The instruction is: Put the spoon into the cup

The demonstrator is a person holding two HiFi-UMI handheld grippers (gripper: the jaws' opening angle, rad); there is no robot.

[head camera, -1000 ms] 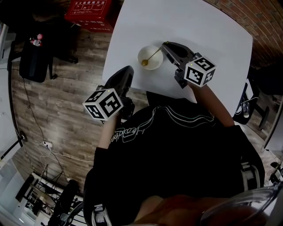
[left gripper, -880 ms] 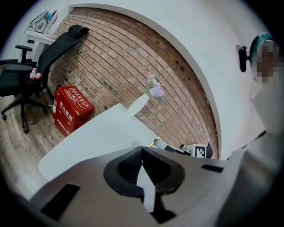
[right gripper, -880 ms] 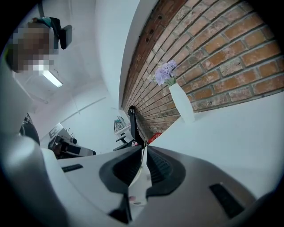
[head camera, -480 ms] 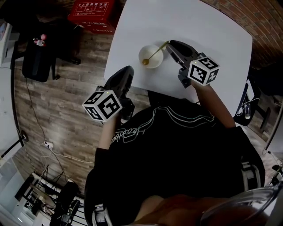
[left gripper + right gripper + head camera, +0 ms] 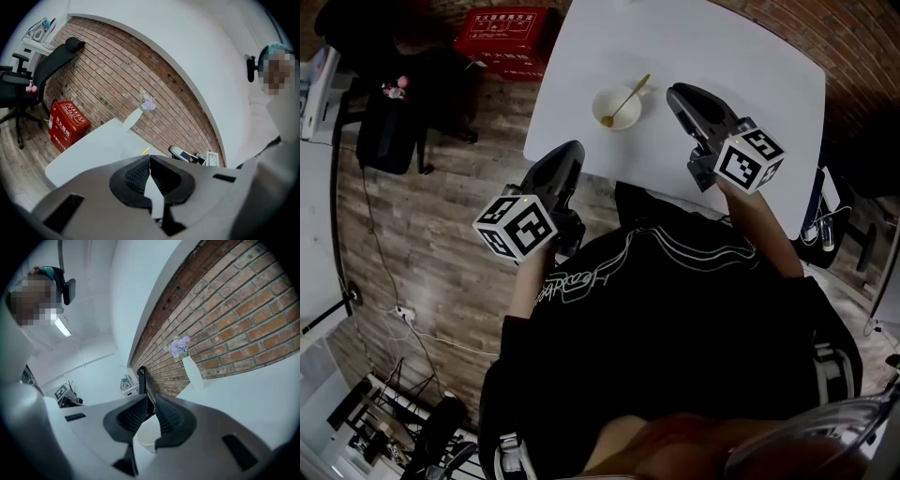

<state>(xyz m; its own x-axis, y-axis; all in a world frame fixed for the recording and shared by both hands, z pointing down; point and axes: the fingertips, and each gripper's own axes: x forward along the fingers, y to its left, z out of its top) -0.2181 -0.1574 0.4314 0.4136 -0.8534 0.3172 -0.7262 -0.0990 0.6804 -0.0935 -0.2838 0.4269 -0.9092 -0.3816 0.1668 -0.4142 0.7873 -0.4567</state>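
Left arm pose: the forearm was bent in at the person's left side. The left gripper (image 5: pixel 570 150) was held off the near-left corner of the bench (image 5: pixel 722 47), over the wood floor (image 5: pixel 422 234), with its nose aimed toward the bench.
Left fingers: the fingers (image 5: pixel 136 173) met at the tips, with nothing held between them.
Right arm pose: the forearm reached forward across the near edge of the bench. The right gripper (image 5: pixel 675 92) was over the bench top, just right of the cup (image 5: pixel 597 98) and apart from it, with its nose aimed away from the person and slightly left.
Right fingers: the fingers (image 5: pixel 138 411) stood a narrow gap apart with nothing between them. A white curve of the cup showed low through that gap in the right gripper view.
Cup: white and upright, it stood on the bench toward the near-left corner.
Spoon location: the gold spoon (image 5: pixel 623 103) sat inside the cup, free of both grippers.
Spoon axis: its long axis ran diagonally from near-left to far-right in the head view. It was tilted, not upright.
Spoon ends: the bowl lay low at the near-left inside of the cup. The handle leaned on the far-right rim and stuck out past it, pointing up and to the far right.
Surroundings: a red box (image 5: pixel 502 28) stood on the floor off the bench's left side. A white vase (image 5: pixel 192 371) with purple flowers stood on the bench by the brick wall (image 5: pixel 243 310).
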